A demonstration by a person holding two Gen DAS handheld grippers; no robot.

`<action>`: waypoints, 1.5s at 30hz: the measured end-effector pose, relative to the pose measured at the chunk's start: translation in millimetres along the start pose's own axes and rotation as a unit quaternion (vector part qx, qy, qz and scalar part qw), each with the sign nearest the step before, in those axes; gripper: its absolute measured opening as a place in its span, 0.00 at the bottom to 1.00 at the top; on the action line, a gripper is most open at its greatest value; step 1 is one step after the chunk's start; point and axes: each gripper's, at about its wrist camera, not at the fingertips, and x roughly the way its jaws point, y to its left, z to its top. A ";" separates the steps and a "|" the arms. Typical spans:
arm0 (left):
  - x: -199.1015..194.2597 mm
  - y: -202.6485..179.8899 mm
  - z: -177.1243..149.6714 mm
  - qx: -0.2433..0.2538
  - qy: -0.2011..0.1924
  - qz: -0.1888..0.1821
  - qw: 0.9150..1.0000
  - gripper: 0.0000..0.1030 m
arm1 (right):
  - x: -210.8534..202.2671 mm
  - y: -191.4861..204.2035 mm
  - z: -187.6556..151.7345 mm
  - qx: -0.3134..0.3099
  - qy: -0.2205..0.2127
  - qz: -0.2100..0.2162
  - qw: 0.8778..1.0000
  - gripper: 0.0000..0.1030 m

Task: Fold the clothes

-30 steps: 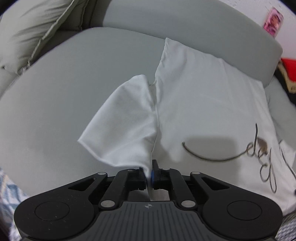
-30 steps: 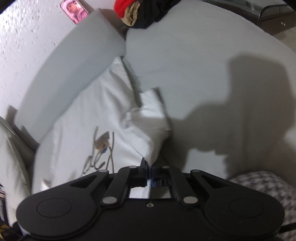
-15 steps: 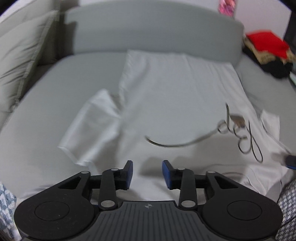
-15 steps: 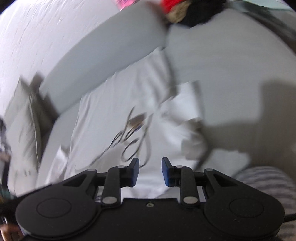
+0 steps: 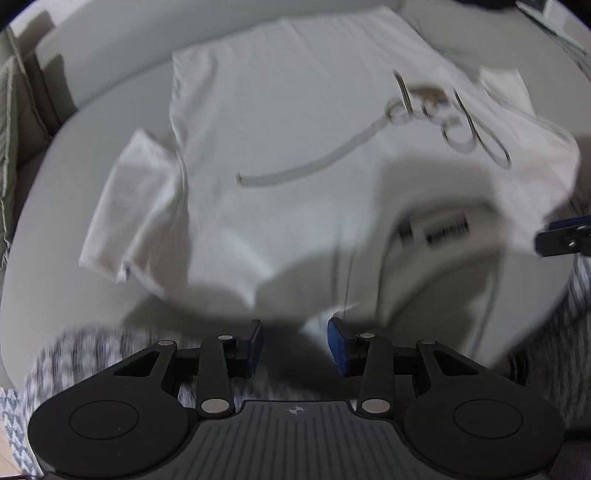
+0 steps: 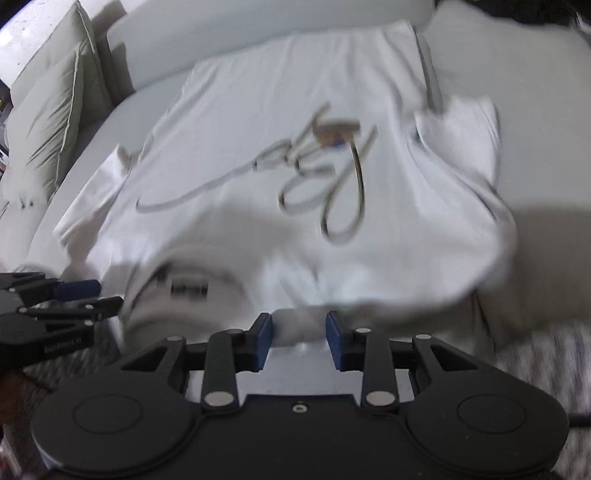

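Note:
A white T-shirt (image 5: 280, 122) with a grey script print lies spread on the grey sofa seat (image 5: 74, 155), its collar and label (image 5: 436, 229) nearest me. Both sleeves rest flat, one of them on the left (image 5: 136, 206) and the other on the right (image 6: 461, 136). My left gripper (image 5: 295, 343) hangs open over the shirt's near edge, with only a bit of white cloth by its right finger. The jaws of my right gripper (image 6: 299, 338) are opening; white cloth of the shoulder edge lies between the pads. Each gripper shows at the side of the other's view.
A grey cushion (image 6: 48, 122) leans at the sofa's left end and the backrest (image 6: 258, 22) runs behind the shirt. Dark clothes (image 6: 517, 11) are piled at the far right. Black-and-white patterned fabric (image 6: 546, 354) borders the seat's near edge.
Both grippers were shut on the sleeves, then let them go and opened. The sleeves now lie flat, and both grippers have drawn back to the collar end.

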 end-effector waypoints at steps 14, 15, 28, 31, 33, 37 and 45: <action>-29.2 12.0 24.8 -0.080 -0.139 -0.049 0.986 0.32 | -44.7 -24.1 -11.0 0.056 -0.129 0.053 0.989 0.12; -24.3 5.5 31.9 -0.074 -0.142 -0.059 0.985 0.32 | -39.2 -18.2 -6.9 0.050 -0.128 0.060 0.989 0.12; -13.2 -50.7 9.7 0.054 -0.098 -0.062 0.992 0.37 | -19.0 -2.1 -20.2 0.024 -0.030 0.062 0.997 0.12; -18.4 -33.7 15.8 0.004 -0.122 -0.061 0.991 0.39 | -44.0 -25.7 -16.6 0.060 -0.088 0.068 0.992 0.34; -13.5 -25.8 27.5 -0.032 -0.127 -0.054 0.990 0.39 | -59.8 -46.0 -8.3 0.098 -0.138 0.067 0.983 0.44; 5.1 -19.7 44.0 -0.080 -0.114 -0.066 0.988 0.39 | -68.8 -89.9 18.0 0.189 -0.195 0.055 0.961 0.42; 25.3 -28.7 43.3 -0.070 -0.079 -0.076 0.992 0.41 | -21.7 -78.9 87.1 0.158 -0.161 0.010 0.974 0.35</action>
